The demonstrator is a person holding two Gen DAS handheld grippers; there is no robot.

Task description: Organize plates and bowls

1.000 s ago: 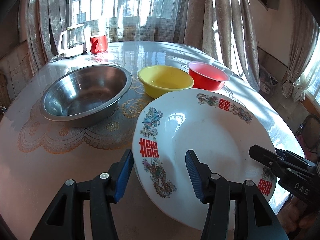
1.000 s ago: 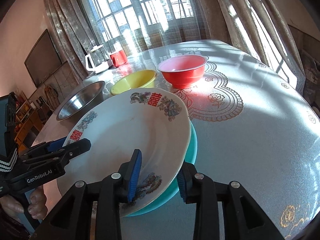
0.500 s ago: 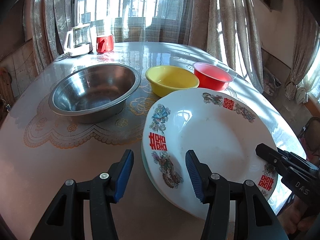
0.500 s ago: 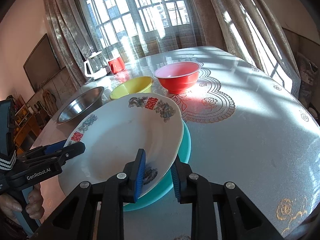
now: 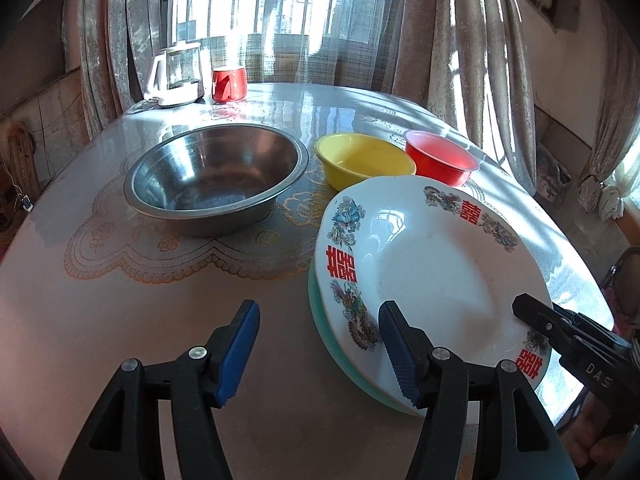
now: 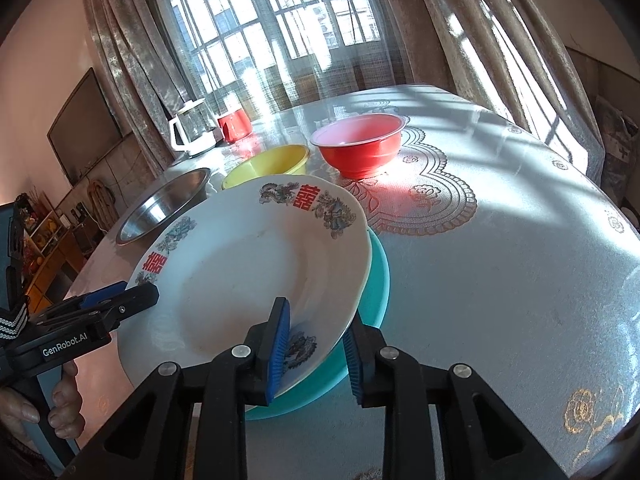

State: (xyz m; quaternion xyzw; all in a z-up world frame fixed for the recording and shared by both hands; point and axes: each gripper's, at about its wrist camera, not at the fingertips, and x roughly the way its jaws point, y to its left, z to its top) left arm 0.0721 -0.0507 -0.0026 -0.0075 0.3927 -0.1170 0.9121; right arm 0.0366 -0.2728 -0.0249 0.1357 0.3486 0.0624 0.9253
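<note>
The right gripper (image 6: pixel 316 344) is clamping the near rim of the round white ceramic plate with red characters (image 6: pixel 248 276), holding it tilted, far edge raised toward the window, over the round teal plate (image 6: pixel 378 280) lying flat on the patterned table (image 6: pixel 500 260). The left gripper (image 5: pixel 318 346) has just been opening; its jaws are standing apart, one blue pad over the white plate's rim, not pressing it.

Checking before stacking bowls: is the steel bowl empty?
Empty: the left wrist view shows the steel bowl with bare metal down to its bottom, nothing inside.
</note>
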